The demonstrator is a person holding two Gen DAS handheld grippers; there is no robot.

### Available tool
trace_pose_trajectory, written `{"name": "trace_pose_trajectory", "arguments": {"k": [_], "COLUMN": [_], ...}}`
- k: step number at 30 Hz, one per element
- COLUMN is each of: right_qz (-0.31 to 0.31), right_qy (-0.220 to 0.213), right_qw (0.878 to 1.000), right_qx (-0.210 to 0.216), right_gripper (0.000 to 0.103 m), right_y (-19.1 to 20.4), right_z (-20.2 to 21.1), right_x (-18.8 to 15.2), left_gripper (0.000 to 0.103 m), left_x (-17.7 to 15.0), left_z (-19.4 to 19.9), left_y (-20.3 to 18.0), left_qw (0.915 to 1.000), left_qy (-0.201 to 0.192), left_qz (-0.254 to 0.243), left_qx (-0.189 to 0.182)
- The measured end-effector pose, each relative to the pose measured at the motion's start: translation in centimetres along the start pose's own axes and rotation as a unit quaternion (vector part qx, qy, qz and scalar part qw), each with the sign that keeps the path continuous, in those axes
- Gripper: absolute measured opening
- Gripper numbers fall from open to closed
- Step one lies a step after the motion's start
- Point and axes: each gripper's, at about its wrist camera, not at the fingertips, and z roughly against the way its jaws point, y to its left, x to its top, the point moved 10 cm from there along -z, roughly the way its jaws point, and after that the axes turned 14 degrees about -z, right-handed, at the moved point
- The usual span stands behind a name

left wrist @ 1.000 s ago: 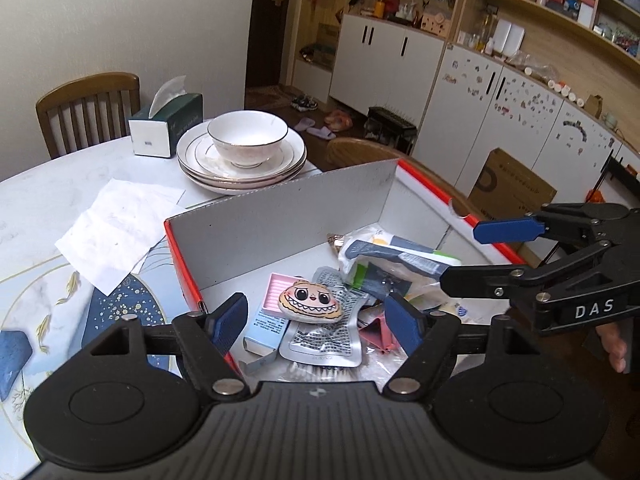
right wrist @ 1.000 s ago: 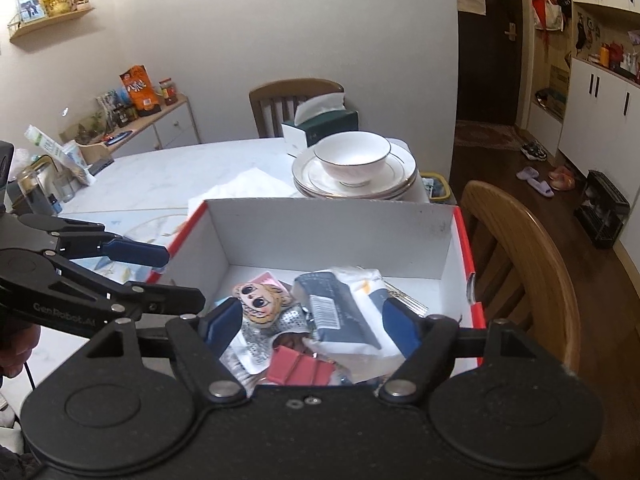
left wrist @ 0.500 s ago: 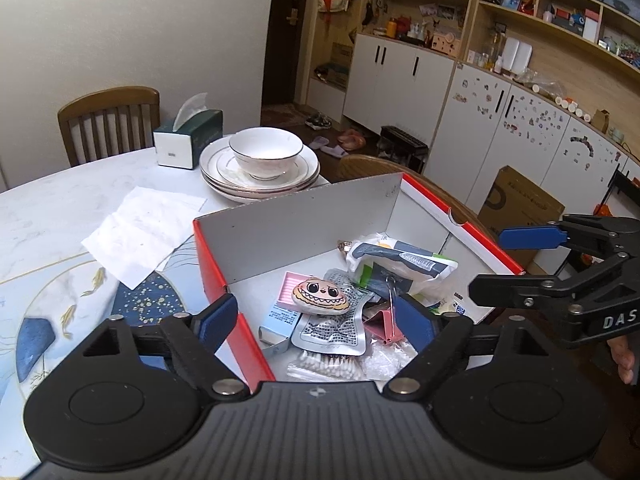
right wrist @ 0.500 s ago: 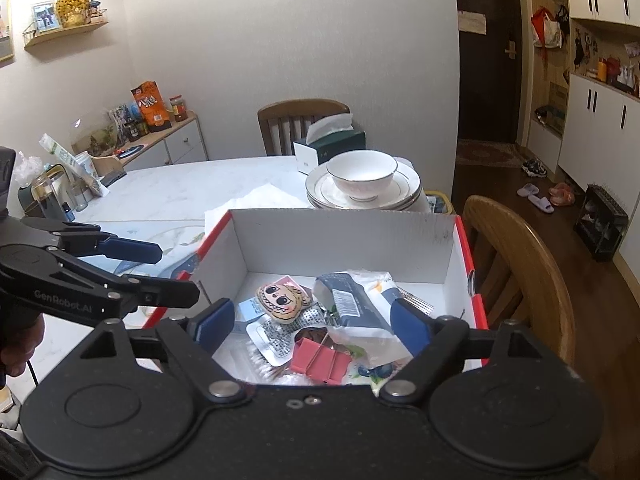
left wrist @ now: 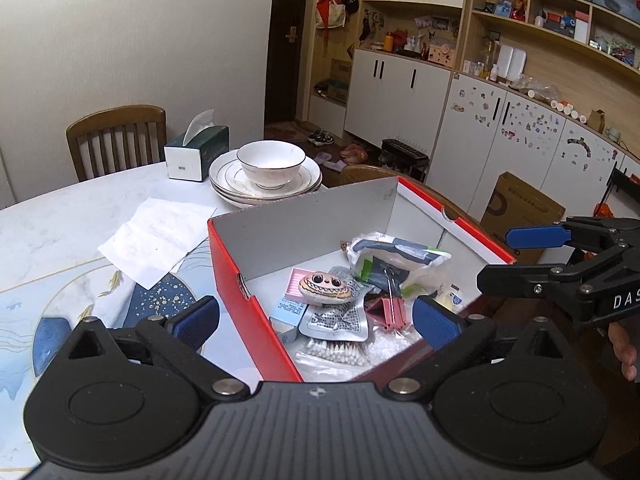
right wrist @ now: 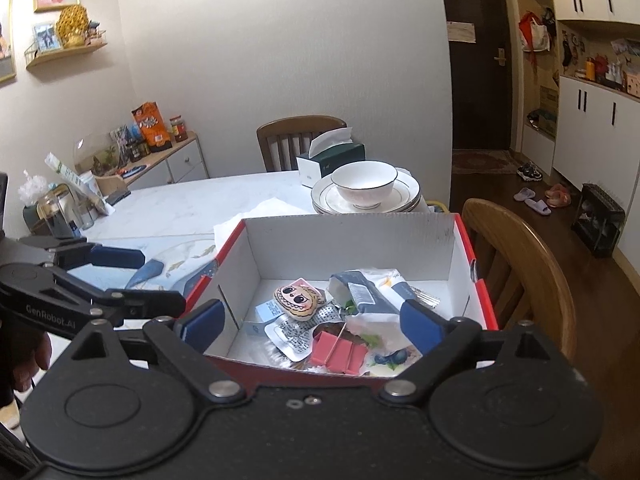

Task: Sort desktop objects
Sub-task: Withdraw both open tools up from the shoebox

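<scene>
Two grippers hang at the near edge of a red box, both with their blue-padded tongs spread wide and nothing between them. The left gripper sits over the box's near-left corner, its left finger outside the red wall above the table and its right finger over the contents. The right gripper faces the box from its short near side; in the left view it shows at the right edge, outside the box's right wall.

Inside the box, nearest the left camera, lies a bundle of cotton swabs. Just beyond it are a silver blister pack, a pink binder clip and a small light-blue carton. A cartoon-face charm rests on top of the blister pack and a pink card. Behind these lies a crumpled white-and-grey packet.

Farther off on the marble table, left of the box, lies a white paper napkin. Beyond stands a bowl on stacked plates, with a green tissue box beside it and a wooden chair behind.
</scene>
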Motion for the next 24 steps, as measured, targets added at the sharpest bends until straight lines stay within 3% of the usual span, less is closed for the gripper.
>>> {"name": "trace_pose_trajectory", "arguments": {"k": [12,24], "right_qz": [-0.003,0.0], "right_qy": [-0.013,-0.012], "right_qw": [1.0,1.0], "right_qx": [0.006,0.008], "right_gripper": [0.095,0.095], "right_y": [1.3,2.0], "right_z": [2.1,2.6], "right_x": [-0.5,-0.9], "left_gripper": [0.103,0.103], "left_x": [0.7,0.7], "left_z": [2.9,3.4], "left_y": [-1.4,-1.1], "left_qw": [0.9986,0.9987], "left_qy": [-0.031,-0.029], "left_qz": [-0.041,-0.036], "left_qx": [0.01,0.022]}}
